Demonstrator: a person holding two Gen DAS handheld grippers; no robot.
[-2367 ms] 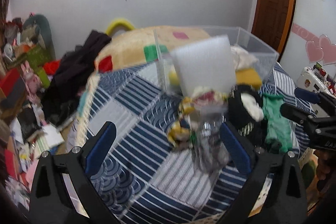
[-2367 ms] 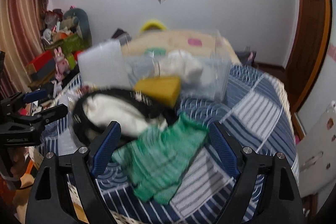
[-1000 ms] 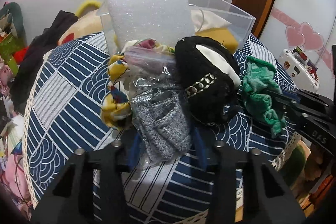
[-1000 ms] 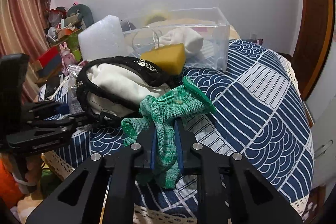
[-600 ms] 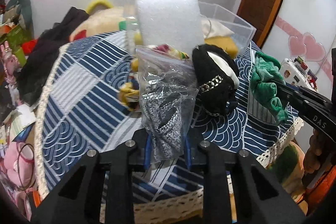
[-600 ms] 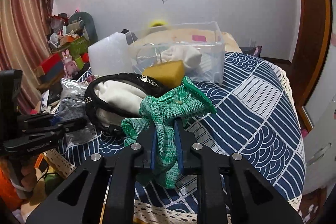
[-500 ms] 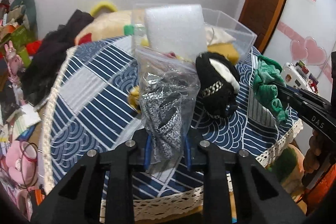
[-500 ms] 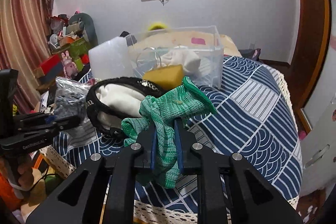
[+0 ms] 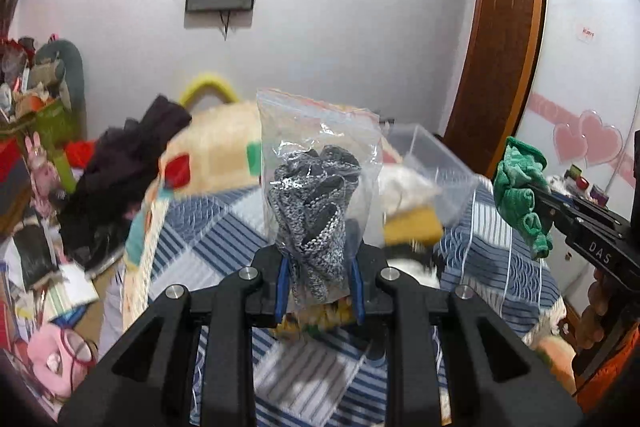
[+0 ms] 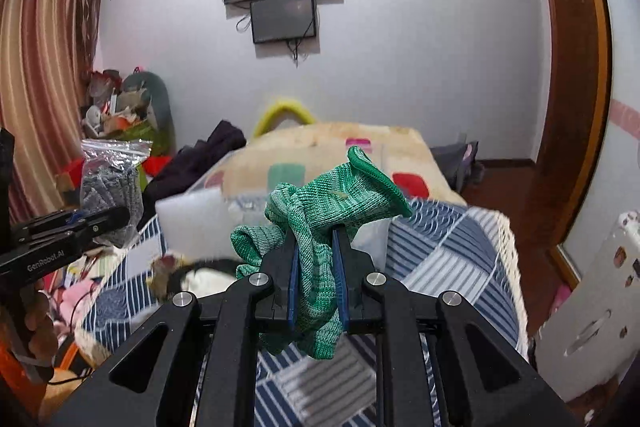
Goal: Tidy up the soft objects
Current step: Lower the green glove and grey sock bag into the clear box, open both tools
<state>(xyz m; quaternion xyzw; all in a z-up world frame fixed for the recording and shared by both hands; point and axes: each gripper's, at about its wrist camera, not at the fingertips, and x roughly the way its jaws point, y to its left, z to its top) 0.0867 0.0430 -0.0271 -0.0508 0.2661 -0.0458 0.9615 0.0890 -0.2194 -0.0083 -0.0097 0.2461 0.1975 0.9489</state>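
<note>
Now that both loads have risen clear of the blue patterned bed (image 9: 500, 267), the left tongs (image 9: 319, 281) are clamped on the clear bag of grey knitwear (image 9: 316, 203) and the right tongs (image 10: 315, 277) are closed on the green knit cloth (image 10: 320, 223). Both hang in the air on the near side of the clear storage bin (image 9: 432, 155), which stands toward the bed's far edge, so I judge that dropping them in comes next.

A sponge (image 9: 414, 223) lies in the bin (image 9: 434, 157) on the blanket (image 9: 496, 259), behind the bag (image 9: 316, 195).
</note>
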